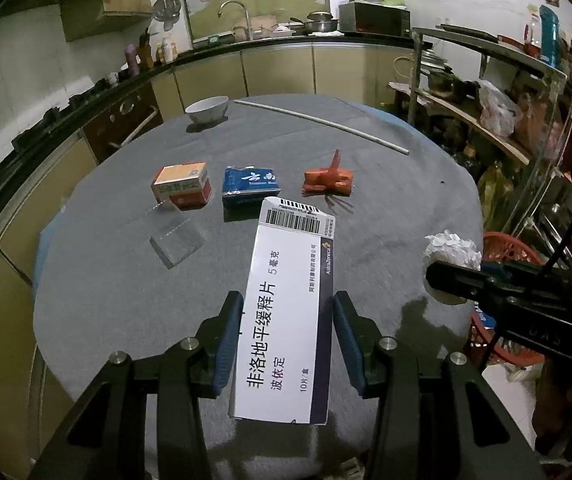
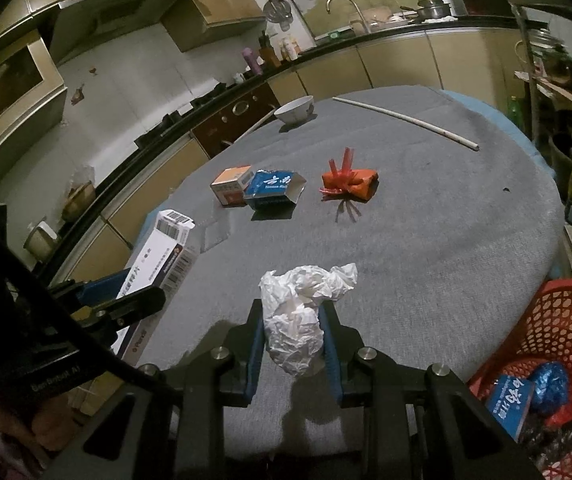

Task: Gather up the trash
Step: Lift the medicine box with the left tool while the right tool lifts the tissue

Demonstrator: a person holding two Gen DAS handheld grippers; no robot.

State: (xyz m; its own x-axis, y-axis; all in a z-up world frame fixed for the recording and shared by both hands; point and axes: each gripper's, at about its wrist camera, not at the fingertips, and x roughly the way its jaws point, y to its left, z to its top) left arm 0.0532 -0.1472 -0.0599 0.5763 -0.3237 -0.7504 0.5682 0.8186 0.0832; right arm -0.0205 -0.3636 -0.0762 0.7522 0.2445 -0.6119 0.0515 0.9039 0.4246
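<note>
My left gripper (image 1: 288, 308) is shut on a long white medicine box (image 1: 290, 312) and holds it above the grey table (image 1: 125, 300). The box also shows in the right wrist view (image 2: 161, 260). My right gripper (image 2: 294, 312) is shut on a crumpled white tissue (image 2: 298, 312), also seen in the left wrist view (image 1: 452, 250). On the table lie an orange box (image 1: 181, 186), a blue cigarette pack (image 1: 249, 184), a red wrapper (image 1: 328, 180) and a clear plastic film (image 1: 175, 240).
A red mesh basket (image 2: 558, 320) stands by the table's right edge with a blue pack (image 2: 510, 404) and blue foil inside. A white bowl (image 1: 207, 109) and a long white stick (image 1: 322, 122) lie at the far side. Kitchen counter and shelves surround.
</note>
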